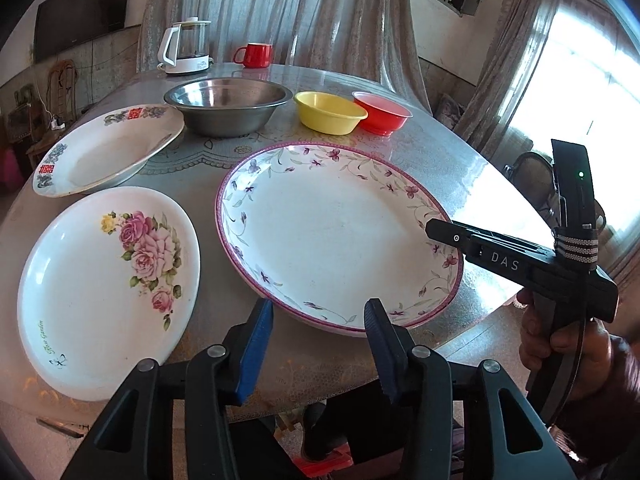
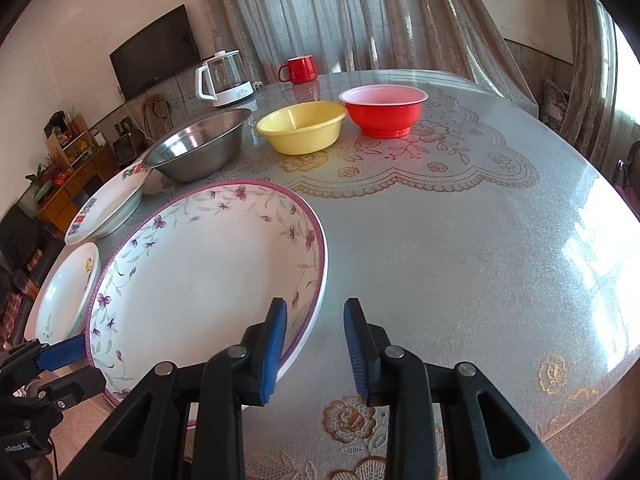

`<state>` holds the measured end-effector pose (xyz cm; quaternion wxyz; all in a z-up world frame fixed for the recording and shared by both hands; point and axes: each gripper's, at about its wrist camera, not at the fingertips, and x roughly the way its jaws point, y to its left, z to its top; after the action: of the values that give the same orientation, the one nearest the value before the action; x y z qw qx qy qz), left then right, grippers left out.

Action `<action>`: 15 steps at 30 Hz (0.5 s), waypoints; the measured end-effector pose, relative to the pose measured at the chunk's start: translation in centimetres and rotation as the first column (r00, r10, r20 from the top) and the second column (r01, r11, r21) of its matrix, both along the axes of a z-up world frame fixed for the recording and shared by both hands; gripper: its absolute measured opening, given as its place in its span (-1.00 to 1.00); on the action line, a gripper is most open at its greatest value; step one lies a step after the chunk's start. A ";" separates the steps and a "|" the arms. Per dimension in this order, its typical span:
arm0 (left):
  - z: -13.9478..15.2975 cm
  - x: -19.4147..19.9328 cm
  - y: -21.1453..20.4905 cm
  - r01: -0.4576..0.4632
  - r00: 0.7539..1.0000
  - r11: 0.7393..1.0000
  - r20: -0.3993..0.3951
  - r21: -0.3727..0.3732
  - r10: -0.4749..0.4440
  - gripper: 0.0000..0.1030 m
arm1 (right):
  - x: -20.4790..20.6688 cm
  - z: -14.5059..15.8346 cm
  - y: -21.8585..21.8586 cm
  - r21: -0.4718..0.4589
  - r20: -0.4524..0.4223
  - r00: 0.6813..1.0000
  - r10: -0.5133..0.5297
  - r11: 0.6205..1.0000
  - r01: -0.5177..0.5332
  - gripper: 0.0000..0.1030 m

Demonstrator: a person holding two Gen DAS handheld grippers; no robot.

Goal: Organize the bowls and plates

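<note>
Rose plate (image 1: 108, 292): far left on the bench (image 1: 432, 168), flat, near edge, pink roses and one yellow bloom printed off-centre.
Red-emblem plate (image 1: 108, 148): behind the rose plate, rim tilted, apparently propped against the steel bowl.
Steel bowl (image 1: 228, 106): back of the bench, upright, just beside the emblem plate.
Kettle (image 1: 186, 46): white with glass body, far back left.
Red mug (image 1: 254, 55): right of the kettle, handle to the left.
Floral plate (image 1: 340, 236): largest, centre front, purple-pink rim, vine-and-flower border, flat on the bench.
Yellow bowl (image 1: 330, 112): right of the steel bowl, touching or nearly touching the red bowl.
Red bowl (image 1: 382, 112): rightmost of the row, pale inside.
Left hand-held gripper (image 1: 320, 320): blue pads apart, straddling the near rim of the floral plate, not pressing on it; released.
Right hand-held gripper (image 2: 316, 320): jaws partly apart, left pad over the right rim of the floral plate, right pad over bare bench; contact with the rim hard to judge, looks unclamped.
Hand (image 1: 560, 344): wrapped round the right tool's grip, lower right in the left wrist view.
</note>
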<state>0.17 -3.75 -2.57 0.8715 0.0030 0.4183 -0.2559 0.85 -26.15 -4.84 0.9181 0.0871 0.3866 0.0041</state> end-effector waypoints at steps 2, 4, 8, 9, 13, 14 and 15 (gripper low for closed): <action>-0.2 0.1 0.0 -0.011 1.000 1.000 0.005 0.001 0.011 -0.07 | 0.2 -0.2 0.1 0.004 -0.001 1.000 0.012 1.000 -0.012 -0.44; -0.4 0.6 0.2 -0.028 1.000 1.000 -0.010 -0.006 0.028 -0.07 | 0.3 -0.4 0.1 0.015 -0.006 1.000 0.025 1.000 -0.025 -0.44; -0.6 1.1 -0.1 -0.055 0.998 0.998 -0.002 0.016 0.055 -0.07 | 0.4 -0.6 0.7 0.002 -0.010 0.998 0.064 0.998 -0.064 -0.42; -0.7 1.2 -0.2 -0.061 0.998 0.998 -0.003 0.018 0.061 -0.06 | 0.4 -0.7 0.9 -0.007 -0.008 0.998 0.069 0.998 -0.069 -0.42; -1.0 1.6 -0.3 -0.074 0.997 0.997 -0.004 0.020 0.074 -0.04 | 0.3 -0.7 1.3 -0.034 0.004 0.997 0.080 0.996 -0.080 -0.44; -1.1 1.7 -0.3 -0.077 0.997 0.997 -0.005 0.023 0.077 -0.04 | 0.3 -0.7 1.4 -0.038 0.005 0.997 0.080 0.996 -0.080 -0.44; -1.1 1.7 -0.4 -0.081 0.997 0.996 -0.006 0.026 0.081 -0.04 | 0.3 -0.7 1.4 -0.039 0.007 0.997 0.081 0.996 -0.081 -0.44</action>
<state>1.89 -4.11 -3.66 0.8797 -0.0038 0.4242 -0.2150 1.12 -24.78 -5.59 0.9204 0.0537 0.3858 0.0343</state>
